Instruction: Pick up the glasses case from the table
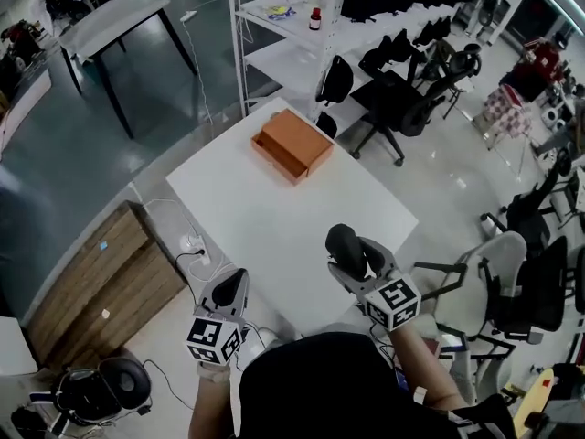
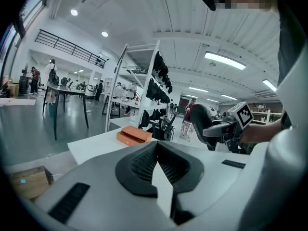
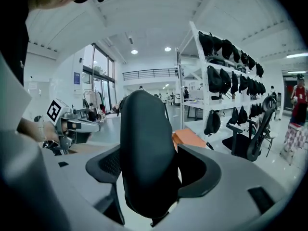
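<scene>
Right hand-held gripper [image 3: 150, 173] clamps the glasses case [image 3: 144, 138] (black); left hand-held gripper [image 2: 157, 149]: 2 jaws together, empty.

A white square table [image 1: 274, 218] carries one orange rectangular box [image 1: 292, 143], possibly with a drawer in its front, lying near the far corner.

Straight ahead of the right gripper [image 1: 350, 256] an orange box [image 1: 292, 143] sits at the far end of a white table [image 1: 274, 218], a white rack [image 1: 274, 62] with a small bottle [image 1: 314, 18] stands beyond, black office chairs [image 1: 393, 99] crowd beside it, and a wooden cabinet [image 1: 101, 282] stands out to the left gripper's [image 1: 231, 286] left.
</scene>
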### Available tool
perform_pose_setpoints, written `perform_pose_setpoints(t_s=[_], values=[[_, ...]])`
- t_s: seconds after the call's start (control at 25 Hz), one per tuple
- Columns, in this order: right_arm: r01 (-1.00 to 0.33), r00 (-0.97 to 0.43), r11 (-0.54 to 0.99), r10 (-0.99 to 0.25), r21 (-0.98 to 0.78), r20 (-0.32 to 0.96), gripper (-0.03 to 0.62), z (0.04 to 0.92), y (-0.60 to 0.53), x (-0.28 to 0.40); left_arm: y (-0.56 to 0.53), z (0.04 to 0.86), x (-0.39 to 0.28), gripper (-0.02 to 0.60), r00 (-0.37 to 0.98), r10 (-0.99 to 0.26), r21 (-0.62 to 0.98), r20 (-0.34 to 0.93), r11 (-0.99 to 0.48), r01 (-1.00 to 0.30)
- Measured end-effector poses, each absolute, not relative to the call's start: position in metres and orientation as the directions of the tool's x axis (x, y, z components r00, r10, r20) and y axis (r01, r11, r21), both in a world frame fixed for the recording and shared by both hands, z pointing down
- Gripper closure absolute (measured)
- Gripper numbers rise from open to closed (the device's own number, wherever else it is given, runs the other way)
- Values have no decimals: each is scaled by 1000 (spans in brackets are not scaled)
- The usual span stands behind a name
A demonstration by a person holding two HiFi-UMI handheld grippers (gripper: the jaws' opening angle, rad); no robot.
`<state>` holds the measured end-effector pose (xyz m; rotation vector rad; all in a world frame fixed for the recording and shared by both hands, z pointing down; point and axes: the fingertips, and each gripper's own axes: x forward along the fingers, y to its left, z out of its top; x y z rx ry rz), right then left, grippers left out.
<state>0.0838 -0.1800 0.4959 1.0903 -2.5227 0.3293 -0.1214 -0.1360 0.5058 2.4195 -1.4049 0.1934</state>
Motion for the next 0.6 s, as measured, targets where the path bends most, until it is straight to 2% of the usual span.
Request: perform_pose_setpoints(t_s=[0.6], values=[[-733, -665, 673, -679, -101, 310, 240, 469, -134, 59, -142, 480, -122, 563, 579, -788, 208, 209, -543, -814]])
